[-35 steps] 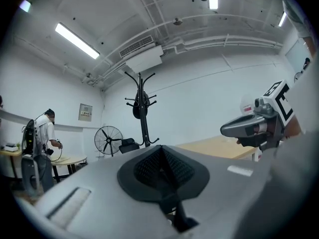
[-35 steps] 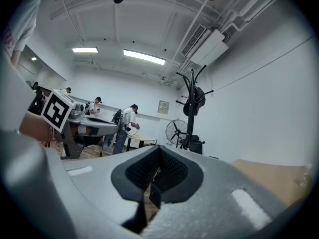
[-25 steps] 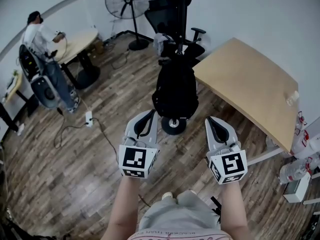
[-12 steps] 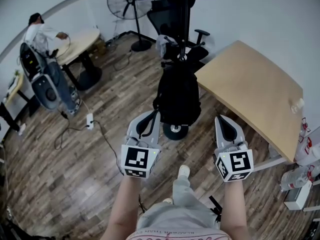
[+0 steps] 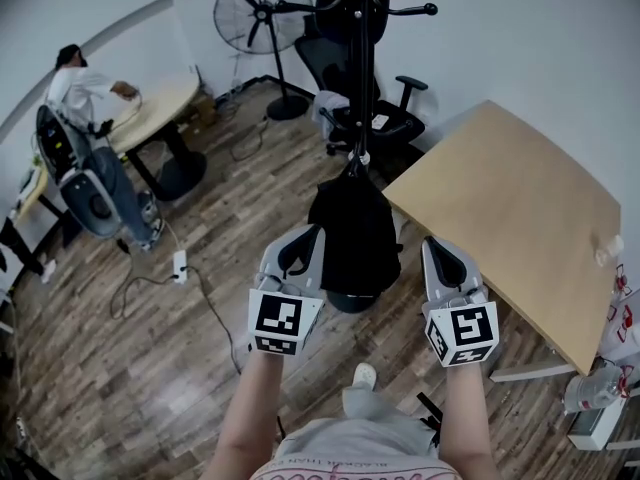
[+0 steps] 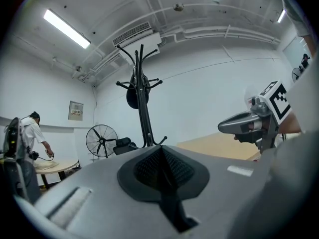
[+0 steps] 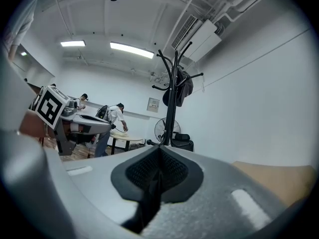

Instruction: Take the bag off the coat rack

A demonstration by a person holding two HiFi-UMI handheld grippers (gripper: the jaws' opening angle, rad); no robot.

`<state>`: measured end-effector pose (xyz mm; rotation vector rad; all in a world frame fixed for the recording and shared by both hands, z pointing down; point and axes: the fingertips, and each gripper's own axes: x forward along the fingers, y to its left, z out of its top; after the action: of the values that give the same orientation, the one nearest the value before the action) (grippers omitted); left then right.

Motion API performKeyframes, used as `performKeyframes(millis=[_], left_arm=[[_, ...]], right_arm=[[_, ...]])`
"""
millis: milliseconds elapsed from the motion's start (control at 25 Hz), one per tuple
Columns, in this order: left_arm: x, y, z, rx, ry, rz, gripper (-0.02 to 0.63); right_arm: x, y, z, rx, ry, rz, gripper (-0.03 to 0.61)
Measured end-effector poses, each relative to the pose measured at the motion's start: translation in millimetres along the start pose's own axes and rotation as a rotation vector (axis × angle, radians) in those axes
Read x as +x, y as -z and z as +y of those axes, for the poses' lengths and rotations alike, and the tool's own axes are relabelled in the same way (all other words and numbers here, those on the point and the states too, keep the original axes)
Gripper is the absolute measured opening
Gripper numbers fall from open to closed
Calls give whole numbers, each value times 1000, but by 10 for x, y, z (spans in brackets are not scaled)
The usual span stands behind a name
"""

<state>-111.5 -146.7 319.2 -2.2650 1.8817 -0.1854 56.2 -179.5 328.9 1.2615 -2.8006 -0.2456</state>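
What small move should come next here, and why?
Probably open both jaws and reach toward the black bag: it hangs on the coat rack, while the left gripper and right gripper are shut, empty and short of it.

From my seat the coat rack [image 5: 362,88] stands dead ahead, its black bag [image 5: 352,233] hanging low between the left gripper [image 5: 303,238] and right gripper [image 5: 437,246]. The tan table [image 5: 520,208] walls off the right side, near my right gripper. An office chair [image 5: 380,118] blocks the space behind the rack. The wood floor [image 5: 150,348] on my left lies open, crossed by a cable [image 5: 215,288].
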Motion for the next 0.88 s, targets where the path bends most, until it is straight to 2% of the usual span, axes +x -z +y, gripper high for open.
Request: performKeyframes(millis=[200, 360, 400, 440, 520, 680, 760, 880], left_arm=[[478, -35, 116, 20, -9, 7, 12], [767, 58, 188, -7, -36, 22, 12], [824, 95, 200, -12, -44, 31, 12], [873, 135, 207, -16, -50, 42, 20], [949, 208, 214, -24, -50, 61, 48], [1040, 269, 249, -76, -25, 61, 192], [1047, 302, 288, -92, -26, 60, 228], [1054, 351, 328, -95, -30, 64, 230]], right_arm=[[424, 7, -262, 17, -1, -5, 3], [647, 80, -412, 51, -22, -1, 5], [687, 88, -443, 55, -34, -6, 22], [721, 90, -468, 55, -47, -16, 72], [784, 77, -513, 51, -65, -42, 107], [908, 105, -566, 59, -79, -53, 241], [943, 159, -558, 53, -84, -39, 255], [979, 238, -542, 49, -97, -15, 255]])
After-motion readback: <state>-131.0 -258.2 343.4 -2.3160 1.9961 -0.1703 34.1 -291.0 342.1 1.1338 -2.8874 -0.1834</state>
